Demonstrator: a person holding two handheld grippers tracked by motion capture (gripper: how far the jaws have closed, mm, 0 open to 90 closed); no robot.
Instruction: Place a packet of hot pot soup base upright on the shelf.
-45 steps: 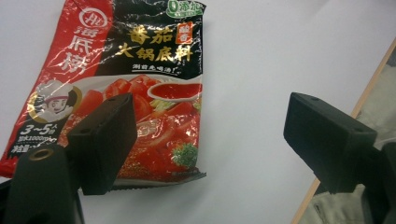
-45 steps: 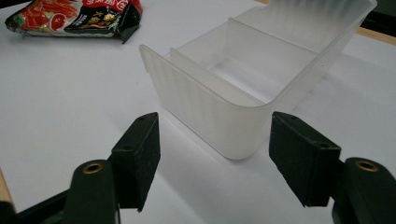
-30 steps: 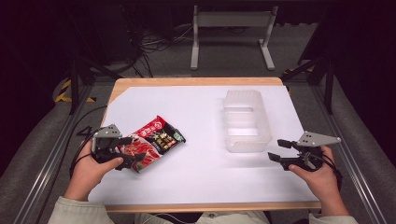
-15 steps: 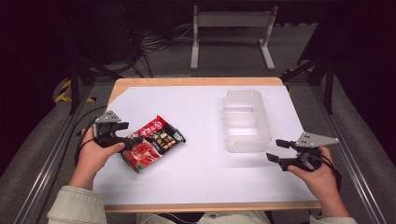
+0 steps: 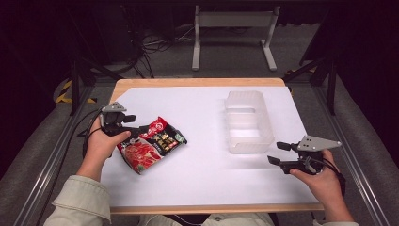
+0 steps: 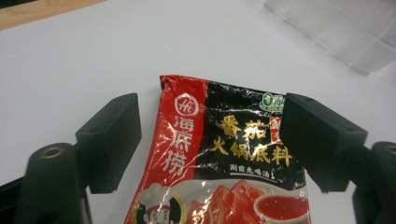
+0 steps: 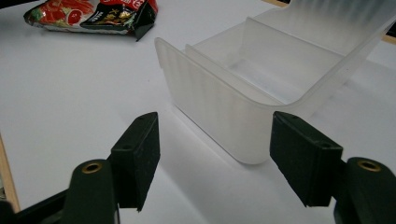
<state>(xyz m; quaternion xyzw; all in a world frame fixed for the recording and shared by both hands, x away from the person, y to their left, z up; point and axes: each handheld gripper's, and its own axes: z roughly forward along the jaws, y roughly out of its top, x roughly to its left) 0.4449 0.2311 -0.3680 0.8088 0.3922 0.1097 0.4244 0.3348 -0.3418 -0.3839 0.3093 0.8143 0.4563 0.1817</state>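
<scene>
Table [image 5: 202, 188] with white sheet, wood edge at the far and near sides. Clear plastic bin [image 5: 248, 121] sits right of centre, open side up, divider inside. Red-and-black sauce packet [image 5: 151, 143] lies flat on the sheet at left, well apart from the bin.

My left forearm comes in from the bottom left, angled toward the packet; hand wraps the left gripper [image 6: 210, 140], which lies low and roughly level. Jaws have just been closing but are still wide: the packet's top end sits between them, left pad clear of the edge, right pad at or over the right edge, can't tell if it touches.

My right hand rests near the table's right edge, right gripper [image 7: 215, 158] level, pointing at the bin's near corner. Jaws wide, nothing gripped.
</scene>
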